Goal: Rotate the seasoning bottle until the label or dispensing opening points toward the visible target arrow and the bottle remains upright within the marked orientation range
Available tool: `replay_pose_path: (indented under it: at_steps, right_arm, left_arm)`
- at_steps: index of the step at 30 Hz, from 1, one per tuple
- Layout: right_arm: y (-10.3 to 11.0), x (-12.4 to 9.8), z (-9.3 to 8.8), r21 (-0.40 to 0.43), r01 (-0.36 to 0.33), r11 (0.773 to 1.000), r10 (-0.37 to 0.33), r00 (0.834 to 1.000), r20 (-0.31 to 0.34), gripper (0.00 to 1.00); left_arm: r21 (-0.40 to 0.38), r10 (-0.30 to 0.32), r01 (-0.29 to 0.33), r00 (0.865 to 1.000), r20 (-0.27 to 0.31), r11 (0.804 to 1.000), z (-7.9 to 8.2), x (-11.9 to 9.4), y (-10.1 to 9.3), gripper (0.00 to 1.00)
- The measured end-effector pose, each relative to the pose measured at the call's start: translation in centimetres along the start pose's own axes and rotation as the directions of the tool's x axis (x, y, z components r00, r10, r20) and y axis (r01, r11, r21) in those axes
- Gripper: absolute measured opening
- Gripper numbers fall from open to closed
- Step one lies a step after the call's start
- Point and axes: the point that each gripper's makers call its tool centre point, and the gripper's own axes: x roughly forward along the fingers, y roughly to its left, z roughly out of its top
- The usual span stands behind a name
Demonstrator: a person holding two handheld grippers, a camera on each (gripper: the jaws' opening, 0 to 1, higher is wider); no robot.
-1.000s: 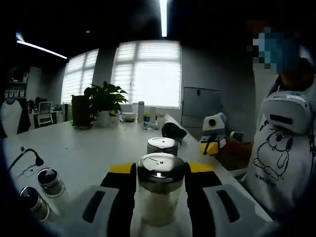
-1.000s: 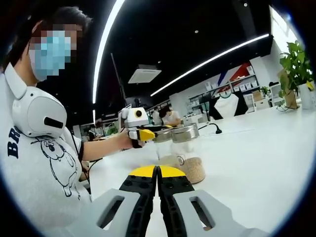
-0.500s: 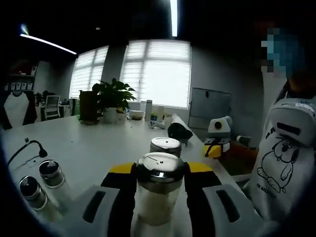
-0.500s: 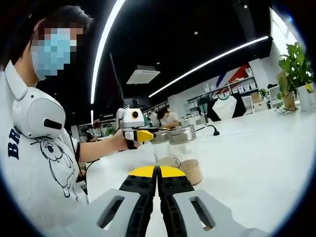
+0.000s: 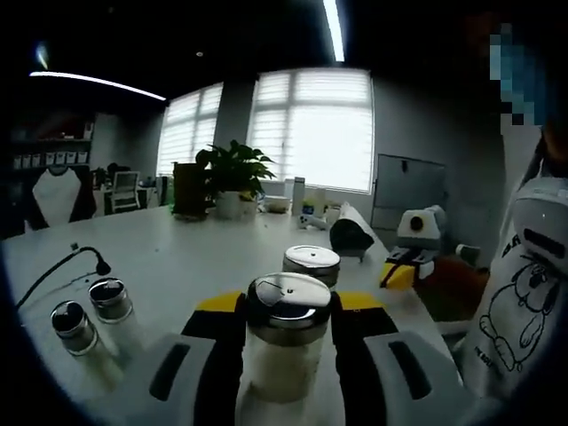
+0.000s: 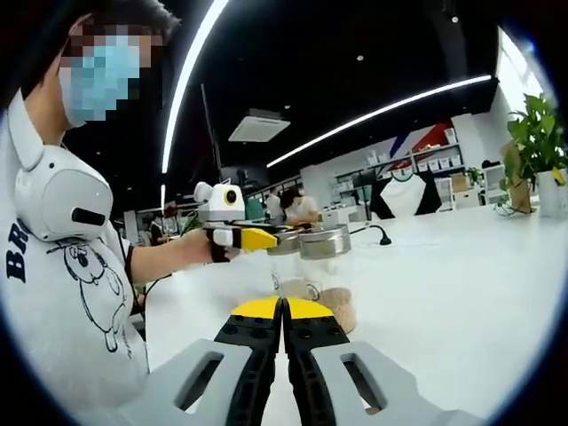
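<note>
The seasoning bottle [image 5: 287,342], a clear jar with a shiny metal cap and pale contents, stood upright on the white table [image 5: 177,266] and was clasped between the two jaws of the left gripper [image 5: 287,333], one yellow-tipped jaw pressed on each side of it just under the cap. Just behind that bottle stood a second metal-capped jar [image 5: 311,264], and to the bottle's left, well apart, two small shakers [image 5: 91,315] stood side by side near a black cable [image 5: 62,266]. Far beyond the bottle, a potted plant [image 5: 232,177] sat before the bright windows. In the right gripper view, the right gripper [image 6: 284,330] was clenched on nothing, its jaws pressed together, pointing toward the seasoning bottle [image 6: 281,266] and the brown-filled jar [image 6: 327,273] touching or just beside it. The left gripper [image 6: 253,238] reached to the bottle from the left, held in a person's hand [image 6: 197,246].
</note>
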Motion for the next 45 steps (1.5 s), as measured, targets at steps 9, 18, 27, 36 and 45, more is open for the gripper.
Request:
replay_pose_path:
  at_steps: [9,18,27,36,45]
  right_arm:
    - [0.2,-0.1,-0.1,0.001,-0.002,1.000,0.002,1.000,-0.003,0.00]
    - [-0.4,0.1,-0.2,-0.009,-0.005,1.000,0.005,0.999,-0.033,0.00]
    - [-0.8,0.7,0.5,-0.010,-0.022,1.000,0.022,1.000,-0.018,0.00]
    - [-0.4,1.2,0.4,-0.008,-0.032,0.999,0.032,0.999,-0.018,0.00]
    - [0.0,0.9,0.6,-0.002,-0.028,1.000,0.028,1.000,0.000,0.01]
  left_arm:
    - [0.004,0.016,-0.016,1.000,0.010,1.000,0.0,-0.1,0.1,0.40]
    - [0.012,0.020,-0.020,1.000,-0.009,1.000,-0.2,-0.1,0.1,0.40]
    - [0.005,0.047,-0.047,0.999,0.003,0.999,-0.3,-0.2,0.1,0.40]
    - [0.016,0.074,-0.074,0.997,0.006,0.997,-0.4,-0.3,0.1,0.40]
    - [0.136,0.111,-0.113,0.994,0.022,0.984,1.0,-1.0,-0.8,0.44]
